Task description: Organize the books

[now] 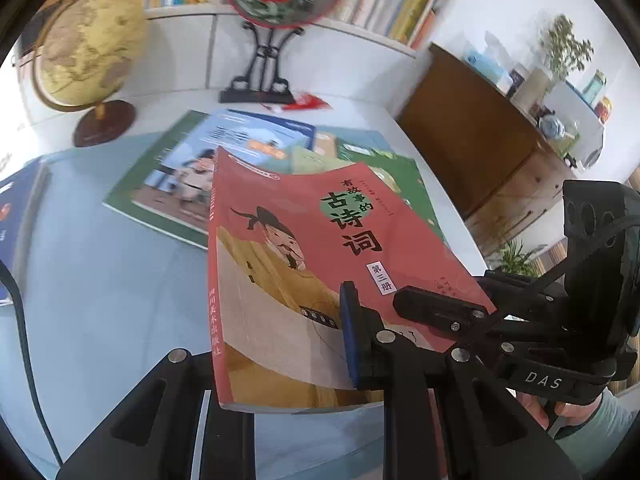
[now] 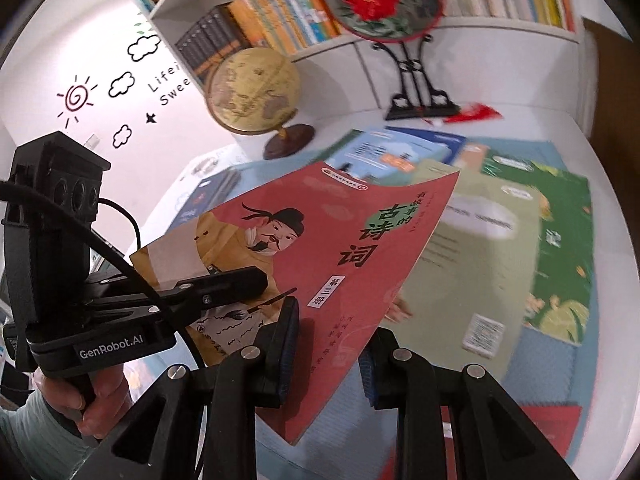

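The white bookcase (image 2: 400,40) packed with upright books fills the top of both views, and on the white wall at upper left of the right wrist view run the partly cut-off black words "Lifei" and "Swee" beside drawn clouds and a sun. Below lies the pale blue tabletop (image 1: 100,280), strewn with flat books, among them a green-covered picture book (image 1: 132,196). Lifted above these, in the middle of each frame, is the red paperback book (image 1: 320,248) showing a figure in a yellow robe and bold Chinese title characters. The left gripper (image 1: 340,344), marked "GenRobot.AI" on its body in the right wrist view, is clamped on the book's lower edge. The right gripper (image 2: 326,344), lettered "DAS", pinches the book's lower right corner.
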`<state>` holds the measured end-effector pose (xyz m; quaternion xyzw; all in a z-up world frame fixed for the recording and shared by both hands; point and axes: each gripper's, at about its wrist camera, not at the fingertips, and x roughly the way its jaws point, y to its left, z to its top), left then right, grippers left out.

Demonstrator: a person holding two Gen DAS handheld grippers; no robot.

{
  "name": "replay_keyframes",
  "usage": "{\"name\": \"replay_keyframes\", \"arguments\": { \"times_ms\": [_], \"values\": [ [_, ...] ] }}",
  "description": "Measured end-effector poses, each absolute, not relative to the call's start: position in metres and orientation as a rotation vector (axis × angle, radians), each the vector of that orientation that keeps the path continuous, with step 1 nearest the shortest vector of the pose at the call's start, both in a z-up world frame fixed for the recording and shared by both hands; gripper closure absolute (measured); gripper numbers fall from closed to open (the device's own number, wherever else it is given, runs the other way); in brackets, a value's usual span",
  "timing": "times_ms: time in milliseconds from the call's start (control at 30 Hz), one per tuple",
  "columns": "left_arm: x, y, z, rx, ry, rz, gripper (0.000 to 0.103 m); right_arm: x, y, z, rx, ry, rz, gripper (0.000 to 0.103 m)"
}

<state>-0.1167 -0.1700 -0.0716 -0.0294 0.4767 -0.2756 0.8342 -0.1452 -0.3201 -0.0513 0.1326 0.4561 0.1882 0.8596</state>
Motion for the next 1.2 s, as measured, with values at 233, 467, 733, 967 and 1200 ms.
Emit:
{"name": "replay_keyframes", "arguments": {
  "times_ms": [233,467,733,967,1200],
  "values": [
    [-0.090,-0.072,-0.056,-0.120,0.989,-0.512,0.085,-0.114,-0.233,-0.037,0.240,0.942,0.468,0.077],
    [-0.063,0.040,-0.052,-0.171,0.969,-0.415,0.085,-0.066,-0.121,-0.035,0.218,0.920,0.571,0.077],
    [-0.011,0.147,-0.072,-0.212,0.997,-0.355,0.085,-0.004,-0.016,-0.060,0.235,0.949,0.625,0.077],
    [0.032,0.193,-0.104,-0.308,1.056,-0.386,0.084,0.036,0.031,-0.081,0.237,1.002,0.594,0.077],
    [0.050,0.224,-0.133,-0.418,1.108,-0.408,0.072,0.056,0.045,-0.100,0.262,1.045,0.572,0.077]
  ]
}}
